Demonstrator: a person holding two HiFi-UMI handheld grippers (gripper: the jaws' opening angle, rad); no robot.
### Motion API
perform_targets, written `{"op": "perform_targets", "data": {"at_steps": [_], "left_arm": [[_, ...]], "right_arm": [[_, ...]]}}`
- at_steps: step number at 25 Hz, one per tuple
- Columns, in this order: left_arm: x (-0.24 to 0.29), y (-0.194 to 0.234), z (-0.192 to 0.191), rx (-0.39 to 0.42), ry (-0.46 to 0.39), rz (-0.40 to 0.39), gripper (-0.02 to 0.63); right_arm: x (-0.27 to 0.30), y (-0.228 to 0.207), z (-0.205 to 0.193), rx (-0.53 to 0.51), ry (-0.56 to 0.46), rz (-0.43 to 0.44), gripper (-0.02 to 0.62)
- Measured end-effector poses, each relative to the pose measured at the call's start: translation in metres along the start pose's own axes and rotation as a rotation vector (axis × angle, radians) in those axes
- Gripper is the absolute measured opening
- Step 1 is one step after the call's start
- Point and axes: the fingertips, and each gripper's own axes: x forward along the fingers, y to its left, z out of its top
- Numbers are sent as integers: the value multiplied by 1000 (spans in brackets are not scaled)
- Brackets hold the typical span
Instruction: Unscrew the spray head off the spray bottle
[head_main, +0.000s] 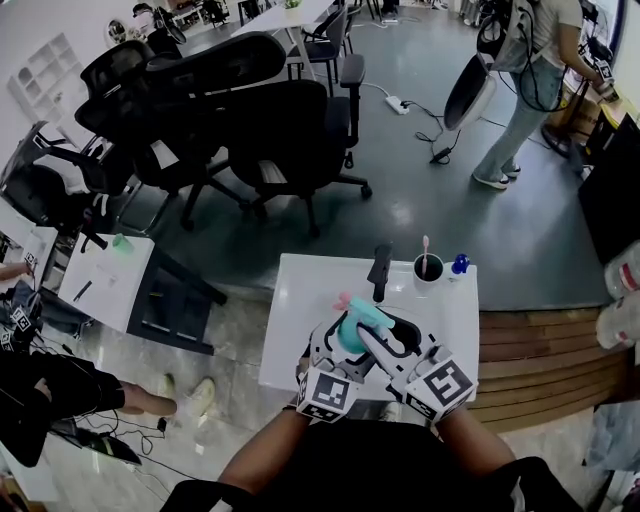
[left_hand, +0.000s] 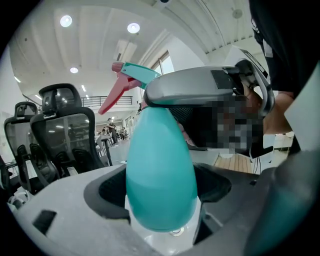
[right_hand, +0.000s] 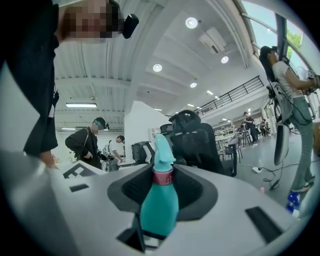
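Far left: a cluster of black chairs (head_main: 250, 130), with a small white side table (head_main: 105, 280) below them

Centre: white worktop (head_main: 300, 320). Both grippers are over its near edge, close in front of the person holding them, marker cubes facing up

Left gripper (head_main: 330, 352): jaws clamped on the teal body of the bottle (head_main: 350, 332). In the left gripper view the belly of the bottle fills the gap between the jaws, base toward the camera, neck pointing up and away. The bottle is held clear of the worktop, tilted, between the two grippers

Spray head (left_hand: 139, 75): teal, on top of the bottle, with its pink trigger (left_hand: 116, 95) sticking out to the left in the left gripper view. One grey jaw of the other gripper lies across the neck just below it

Right gripper (head_main: 398, 345): comes in from the right. In the right gripper view the spray head's pink collar (right_hand: 162, 176) sits between the dark pads. The jaws are closed partway in on it, and the pads look to be against it

Back of the worktop, right of centre: an upright black object (head_main: 380, 268), kind unclear. Next is a dark cup (head_main: 428, 272) with a pink-tipped stick in it, then a small blue item (head_main: 460, 264) at the corner

Far right: a person (head_main: 530, 90) stands on the floor, well apart from the worktop
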Motion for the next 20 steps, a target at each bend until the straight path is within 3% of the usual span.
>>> {"op": "perform_targets", "data": {"at_steps": [7,15,20], "left_arm": [[-8,-12,13,39,-39,-90,400],[-30,-44,35,142,-119,-320,400],[-42,-65,42,131,-147,-457,400]], "right_arm": [[-11,13,12,-58,-16,148,133],[-41,45,26,-118,35,501,132],[-55,59,29,-134,89,686,132]]}}
